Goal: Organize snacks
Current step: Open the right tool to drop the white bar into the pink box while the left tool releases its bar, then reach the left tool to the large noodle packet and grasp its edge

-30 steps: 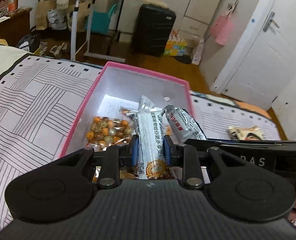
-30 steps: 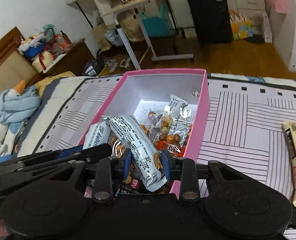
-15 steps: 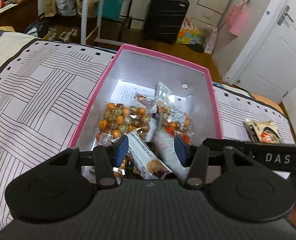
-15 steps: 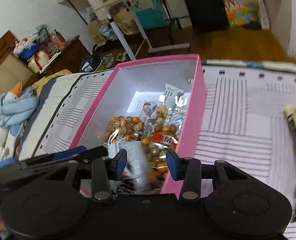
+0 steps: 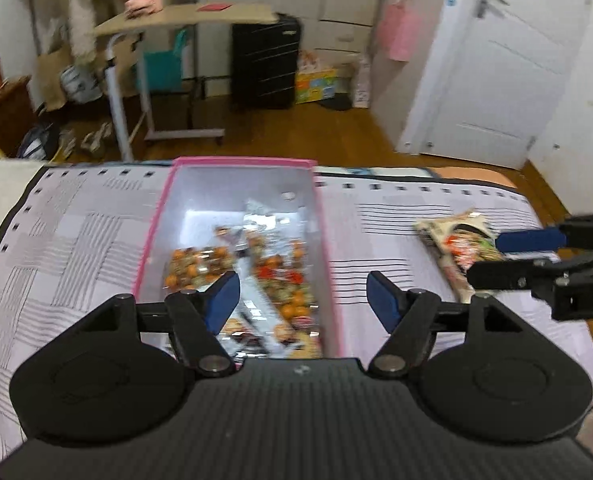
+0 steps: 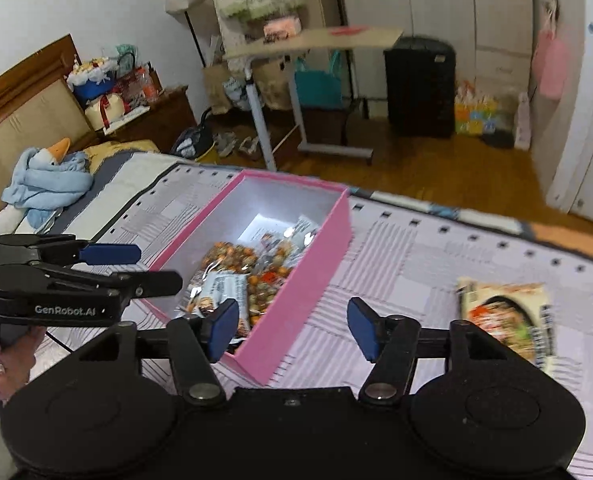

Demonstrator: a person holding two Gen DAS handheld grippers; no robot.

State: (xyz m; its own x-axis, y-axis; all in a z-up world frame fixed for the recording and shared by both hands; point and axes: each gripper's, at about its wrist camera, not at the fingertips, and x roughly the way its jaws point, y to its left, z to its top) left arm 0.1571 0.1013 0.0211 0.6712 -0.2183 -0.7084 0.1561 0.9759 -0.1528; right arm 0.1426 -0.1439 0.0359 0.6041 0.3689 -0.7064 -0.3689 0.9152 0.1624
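A pink box with white inner walls sits on the patterned bedspread and holds several snack packets, among them bags of orange nuts and silver bars. A flat noodle-style packet lies on the bedspread to the right of the box. My left gripper is open and empty above the box's near end. My right gripper is open and empty over the box's right wall. It shows side-on in the left wrist view, and the left gripper shows in the right wrist view.
The bedspread ends at a far edge above a wooden floor. A rolling side table, black suitcase and white door stand beyond. A blue stuffed goose lies at the left by the headboard.
Both grippers have let go of their silver snack bars, which now lie in the box. Both have opened wide and pulled up and back; the right one has swung right.
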